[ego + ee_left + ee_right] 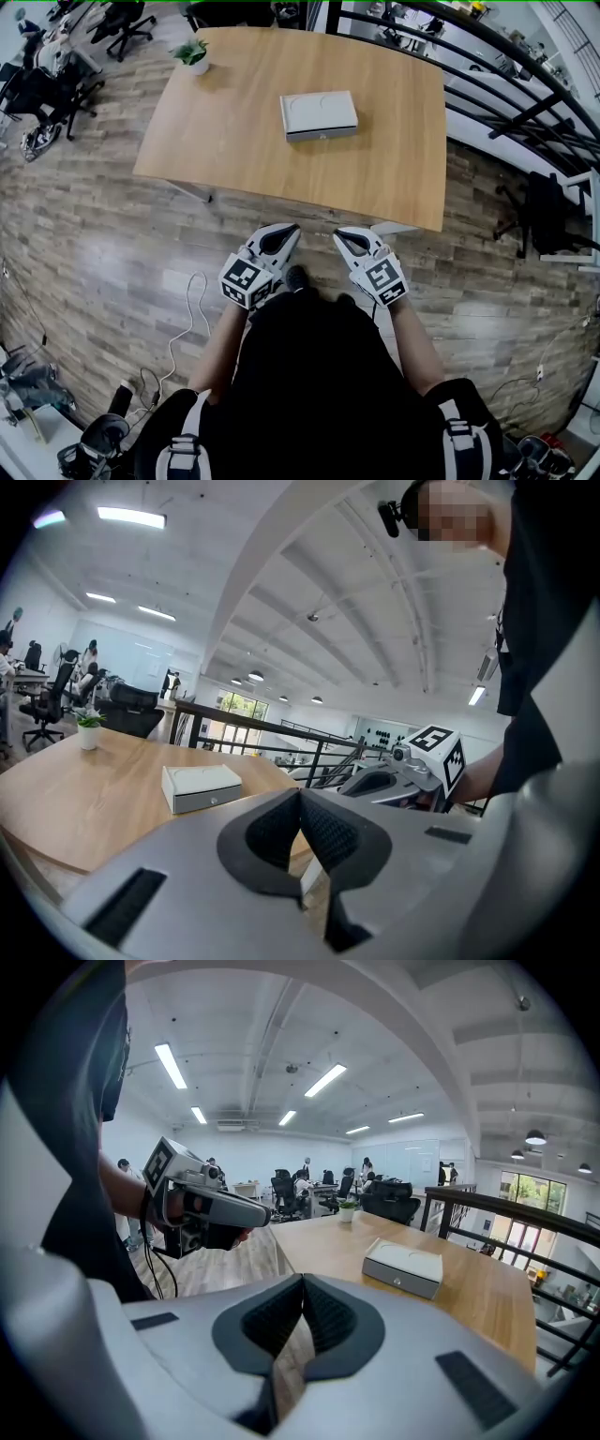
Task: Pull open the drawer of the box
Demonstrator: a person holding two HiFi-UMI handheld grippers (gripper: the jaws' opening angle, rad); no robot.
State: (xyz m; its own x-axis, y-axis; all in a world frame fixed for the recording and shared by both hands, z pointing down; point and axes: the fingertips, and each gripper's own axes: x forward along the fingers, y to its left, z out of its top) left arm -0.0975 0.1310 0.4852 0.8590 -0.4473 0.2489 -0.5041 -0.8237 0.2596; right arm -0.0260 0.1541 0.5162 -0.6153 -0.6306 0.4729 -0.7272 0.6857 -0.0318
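Holds L tongs point(288, 231) and R tongs point(341, 235) side by side, tips near each other, over wood floor point(112, 234). Points both toward table point(234, 141), stopping just short of its near edge. Touches nothing w/ either pair.

Both shut per gripper views: L pads point(281, 829) pressed together at tips, R pads point(323, 1312) likewise, nothing clamped betw them, only floor visible in gap below.

Box point(319, 115) ahead of tongs, well apart, roughly on the line betw the two pairs, flat on mid-table. In left gripper view, to L of the closed tips; in right gripper view, to R of them. Grey drawer front point(192, 802) w/ small round knob point(397, 1281) facing the tongs, flush w/ box body, i.e. not yet pulled.

Potted plant point(194, 54) at far L table corner, well beyond L tongs. Black railing point(506, 84) past table, off to R of R tongs. White cable point(183, 319) on floor, L of and behind L tongs.
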